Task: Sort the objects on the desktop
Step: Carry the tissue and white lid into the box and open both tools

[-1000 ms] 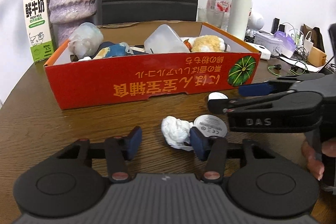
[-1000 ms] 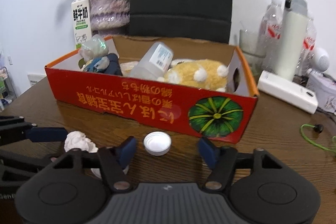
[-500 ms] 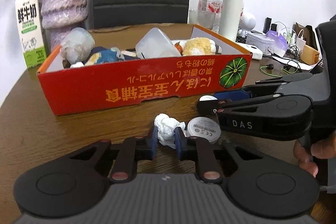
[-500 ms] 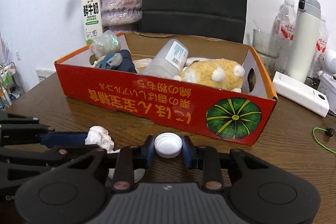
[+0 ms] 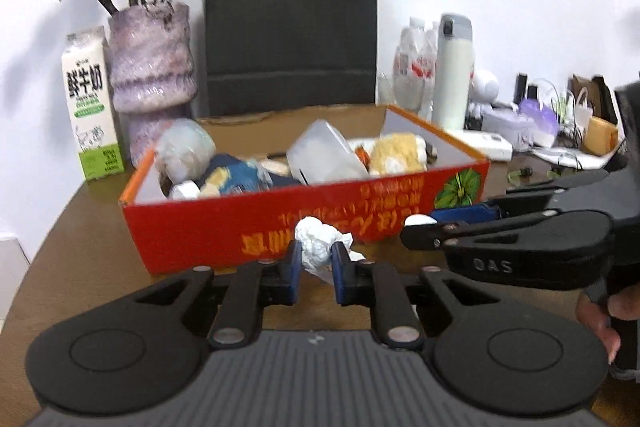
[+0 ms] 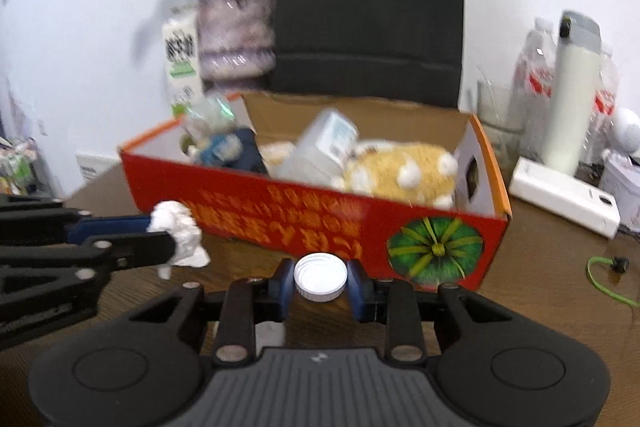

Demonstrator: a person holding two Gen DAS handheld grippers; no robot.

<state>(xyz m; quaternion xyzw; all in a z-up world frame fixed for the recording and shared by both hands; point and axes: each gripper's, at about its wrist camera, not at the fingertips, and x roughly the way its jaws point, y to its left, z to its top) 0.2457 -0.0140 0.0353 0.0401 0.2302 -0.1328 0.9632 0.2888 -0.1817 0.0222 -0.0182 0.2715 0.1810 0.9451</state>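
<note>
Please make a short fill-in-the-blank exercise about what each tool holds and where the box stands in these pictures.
1. The left tool is closed on a crumpled white ____.
2. The right tool grips a white bottle ____.
3. The red box with the yellow plush toy inside stands on a brown ____ table.
4. Behind the red box stands a ____ paper bag.

Missing words: tissue; cap; wooden; black

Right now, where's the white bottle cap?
The white bottle cap is pinched in the right hand-held gripper, low centre in the right wrist view, in front of the red box by its pumpkin print.
</note>
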